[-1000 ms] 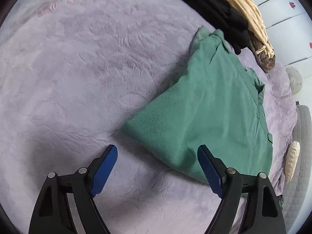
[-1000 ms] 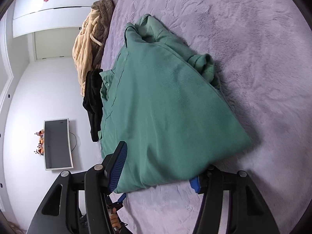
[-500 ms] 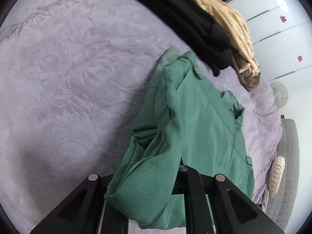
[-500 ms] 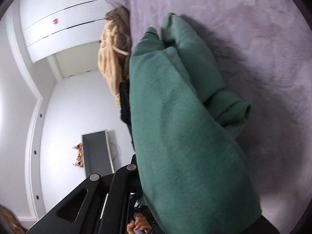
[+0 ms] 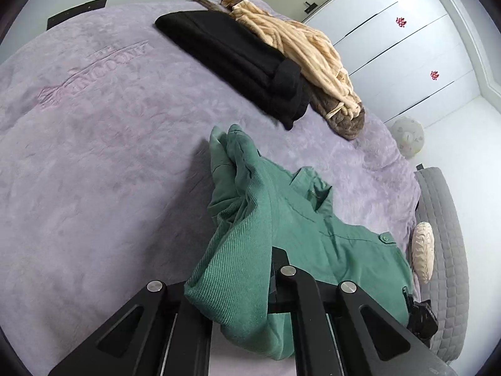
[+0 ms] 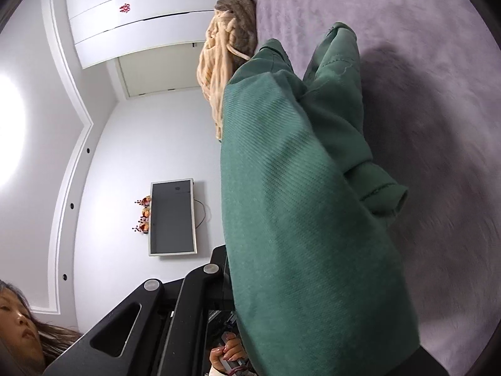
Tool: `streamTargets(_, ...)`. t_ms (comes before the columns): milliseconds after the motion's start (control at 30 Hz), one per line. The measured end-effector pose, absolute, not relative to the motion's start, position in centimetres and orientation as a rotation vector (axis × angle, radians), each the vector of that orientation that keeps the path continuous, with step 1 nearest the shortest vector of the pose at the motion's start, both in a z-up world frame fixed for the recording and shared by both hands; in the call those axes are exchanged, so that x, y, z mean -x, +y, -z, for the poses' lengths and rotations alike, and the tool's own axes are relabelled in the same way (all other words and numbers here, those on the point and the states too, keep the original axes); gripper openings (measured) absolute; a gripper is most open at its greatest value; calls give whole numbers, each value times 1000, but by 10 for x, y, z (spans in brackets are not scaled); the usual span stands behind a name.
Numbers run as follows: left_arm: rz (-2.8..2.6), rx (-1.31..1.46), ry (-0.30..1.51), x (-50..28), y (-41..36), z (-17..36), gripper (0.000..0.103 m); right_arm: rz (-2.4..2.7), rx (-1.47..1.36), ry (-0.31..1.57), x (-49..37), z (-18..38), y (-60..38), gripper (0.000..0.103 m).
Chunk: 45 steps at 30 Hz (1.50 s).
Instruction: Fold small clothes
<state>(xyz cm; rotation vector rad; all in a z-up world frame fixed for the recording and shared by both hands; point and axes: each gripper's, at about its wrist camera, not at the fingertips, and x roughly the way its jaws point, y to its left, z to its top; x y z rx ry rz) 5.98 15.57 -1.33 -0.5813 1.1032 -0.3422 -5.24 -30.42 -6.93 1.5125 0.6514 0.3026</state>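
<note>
The green shirt (image 5: 281, 219) is gripped at its near edge by both tongs and is partly lifted off the purple bed (image 5: 94, 172); its far end, with the collar, trails on the cover. The left tongs (image 5: 250, 285) are clamped on a bunched fold at the shirt's near-left corner, and the right tongs (image 6: 244, 269) are closed on the cloth at the other near corner, the pads being hidden under fabric in both views. Both pairs have just been closing, with shirt cloth between them.

The step in hand is judged to be a lengthwise fold, the near hem being carried towards the far end. For a clean result, the two corners should be kept level and apart so the edge stays taut. A sleeve (image 6: 382, 197) hangs loose below the raised cloth and should be tucked inside. The hem should be laid short of the black garment (image 5: 238, 62) and the beige knit (image 5: 300, 50) stacked far right, so these are not disturbed.
</note>
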Motion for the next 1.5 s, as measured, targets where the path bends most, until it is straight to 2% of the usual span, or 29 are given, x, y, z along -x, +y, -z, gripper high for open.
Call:
streamTargets(167, 287, 492, 1249, 0, 183, 60, 9, -24, -1513, 817, 115, 121, -297, 9)
streamTargets(200, 272, 477, 1285, 8, 187, 72, 9, 48, -1498, 863, 122, 130, -300, 10)
streamTargets(233, 257, 470, 1317, 14, 191, 85, 9, 121, -1474, 917, 129, 137, -304, 17)
streamTargets(267, 236, 464, 1346, 18, 196, 95, 19, 186, -1445, 965, 135, 139, -306, 29)
streamTargets(300, 204, 451, 1364, 21, 202, 101, 24, 210, -1430, 980, 140, 137, -309, 34)
streamTargets(367, 143, 399, 1369, 24, 213, 100, 54, 261, -1346, 1012, 146, 123, -314, 46)
streamTargets(467, 94, 318, 1348, 27, 232, 80, 54, 350, -1182, 1066, 153, 93, -323, 47)
streamTargets(667, 78, 183, 1258, 9, 242, 40, 54, 339, -938, 1020, 115, 31, -339, 48)
streamTargets(767, 129, 166, 1217, -15, 221, 32, 54, 273, -866, 1035, 74, 28, -342, 48)
streamTargets(900, 164, 138, 1177, -56, 171, 37, 54, 264, -804, 1111, 15, 55, -340, 49)
streamTargets(933, 169, 139, 1180, -65, 159, 39, 54, 265, -805, 1139, 3, 63, -341, 37)
streamTargets(967, 188, 153, 1182, -73, 146, 40, 54, 249, -803, 1146, -3, 69, -341, 3)
streamTargets(1133, 233, 47, 1146, -87, 90, 48, 54, 236, -504, 1204, -31, 78, -323, 5)
streamTargets(1200, 150, -83, 1168, -93, 76, 74, 54, 245, -514, 1246, -29, 98, -339, 6)
streamTargets(1300, 89, -58, 1247, -101, 88, 113, 54, 216, -612, 1227, -21, 107, -357, 16)
streamTargets(1367, 58, -75, 1239, -104, 93, 110, 54, 255, -613, 1224, -13, 100, -360, 36)
streamTargets(1400, 44, -93, 1239, -106, 96, 106, 54, 297, -620, 1227, -7, 93, -362, 40)
streamTargets(1500, 14, -94, 1246, -105, 112, 90, 54, 304, -673, 1188, 14, 64, -356, 42)
